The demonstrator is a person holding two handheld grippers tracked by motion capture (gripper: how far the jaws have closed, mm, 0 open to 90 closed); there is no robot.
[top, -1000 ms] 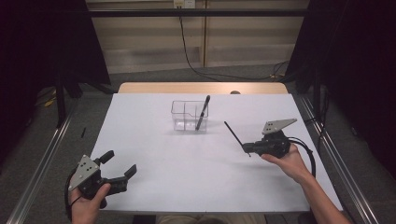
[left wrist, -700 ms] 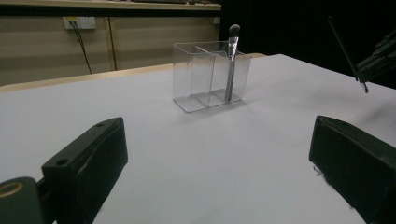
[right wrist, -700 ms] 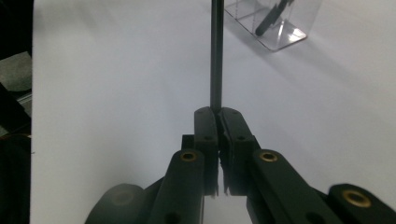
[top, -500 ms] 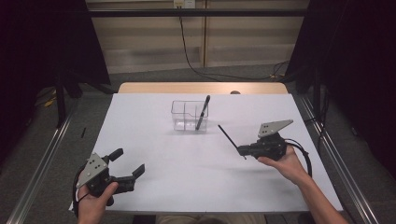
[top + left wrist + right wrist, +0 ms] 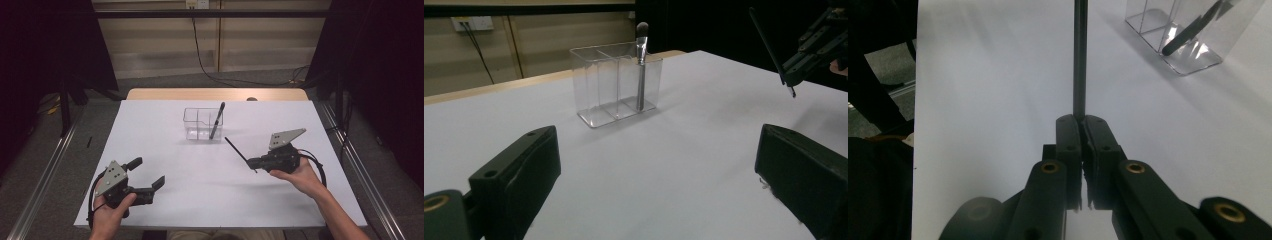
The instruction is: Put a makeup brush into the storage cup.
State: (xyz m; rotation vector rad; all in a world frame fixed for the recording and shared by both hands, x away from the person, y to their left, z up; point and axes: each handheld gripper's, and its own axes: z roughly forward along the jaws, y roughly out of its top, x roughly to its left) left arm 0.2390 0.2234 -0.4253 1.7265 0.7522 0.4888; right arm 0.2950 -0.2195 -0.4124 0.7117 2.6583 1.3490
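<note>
Right now my right gripper (image 5: 253, 163) is clamped on a thin black stick-like brush handle (image 5: 239, 153), which juts up and away from its pinched jaws above the white-covered bench (image 5: 165, 125). My left gripper (image 5: 148, 176) hangs low near the bench's front left, its jaws wide apart with nothing between them. Farther back, mid-bench, a clear plastic divided organiser box (image 5: 197, 125) stands upright, with a dark makeup brush (image 5: 217, 120) leaning in its right-hand compartment.

White-covered table (image 5: 170, 140); clear divided organizer (image 5: 200, 124) standing near far edge.
</note>
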